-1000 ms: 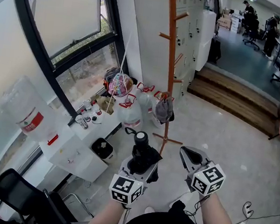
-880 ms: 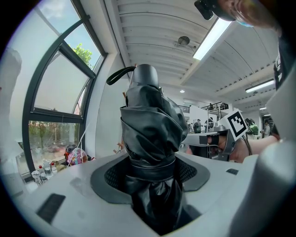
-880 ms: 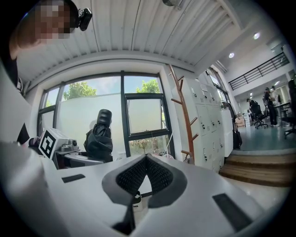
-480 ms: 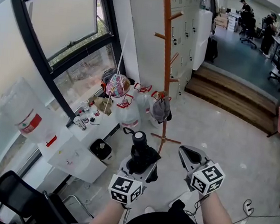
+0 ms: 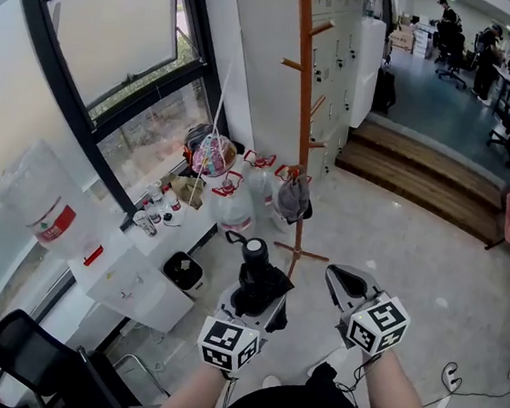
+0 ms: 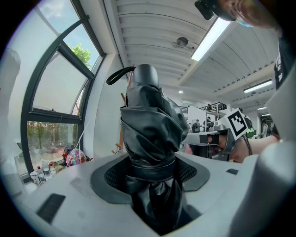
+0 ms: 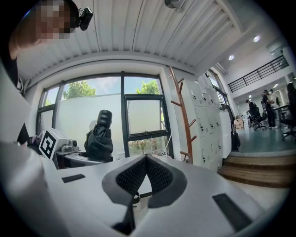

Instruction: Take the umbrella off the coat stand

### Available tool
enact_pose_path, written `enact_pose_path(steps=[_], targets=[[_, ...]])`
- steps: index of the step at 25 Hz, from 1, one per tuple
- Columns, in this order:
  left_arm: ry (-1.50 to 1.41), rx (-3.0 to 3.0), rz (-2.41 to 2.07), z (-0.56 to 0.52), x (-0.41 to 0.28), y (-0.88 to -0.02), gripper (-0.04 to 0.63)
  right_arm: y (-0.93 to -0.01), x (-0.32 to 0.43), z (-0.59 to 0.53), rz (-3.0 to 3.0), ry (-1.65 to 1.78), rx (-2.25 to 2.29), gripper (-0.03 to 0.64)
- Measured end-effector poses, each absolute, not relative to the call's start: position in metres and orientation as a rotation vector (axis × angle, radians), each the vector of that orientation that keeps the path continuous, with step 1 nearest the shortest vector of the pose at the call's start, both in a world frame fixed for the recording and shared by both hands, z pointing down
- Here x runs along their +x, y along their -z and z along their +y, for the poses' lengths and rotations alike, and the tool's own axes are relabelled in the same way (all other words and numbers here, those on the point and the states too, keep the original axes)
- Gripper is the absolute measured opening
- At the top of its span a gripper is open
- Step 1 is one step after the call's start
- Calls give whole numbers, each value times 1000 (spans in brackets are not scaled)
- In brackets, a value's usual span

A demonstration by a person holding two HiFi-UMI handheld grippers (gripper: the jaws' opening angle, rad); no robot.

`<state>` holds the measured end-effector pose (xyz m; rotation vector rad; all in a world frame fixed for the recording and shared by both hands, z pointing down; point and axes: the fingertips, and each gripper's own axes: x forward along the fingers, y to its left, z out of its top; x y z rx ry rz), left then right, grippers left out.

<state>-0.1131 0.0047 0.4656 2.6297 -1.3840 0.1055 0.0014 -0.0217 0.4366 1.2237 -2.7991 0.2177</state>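
A folded black umbrella (image 5: 254,273) stands upright between the jaws of my left gripper (image 5: 256,301), handle knob on top with a small strap loop. In the left gripper view the umbrella (image 6: 150,134) fills the middle, and the pads of the left gripper (image 6: 150,172) press its bundled cloth from both sides. The wooden coat stand (image 5: 300,112) rises a little beyond the umbrella, apart from it. To the right, my right gripper (image 5: 341,282) is shut and empty; in its own view the right gripper (image 7: 145,159) has its pads meeting, with the umbrella (image 7: 100,138) at left and the coat stand (image 7: 182,115) ahead.
Bags (image 5: 296,200) hang low on the stand, with more bags (image 5: 216,156) by the window. A white desk (image 5: 137,278), a black bin (image 5: 185,271) and a water jug (image 5: 49,203) are at left. Wooden steps (image 5: 422,186) lead up at right. A black chair (image 5: 36,357) is near left.
Only the head view has shifted a little. Both grippers and the umbrella hold their places.
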Motion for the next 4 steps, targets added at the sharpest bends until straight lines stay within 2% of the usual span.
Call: enact_pose_path(steps=[4], targets=[[-106, 2626, -1385, 5, -115, -464, 259, -435, 0, -21, -2797, -216, 1222, 54]])
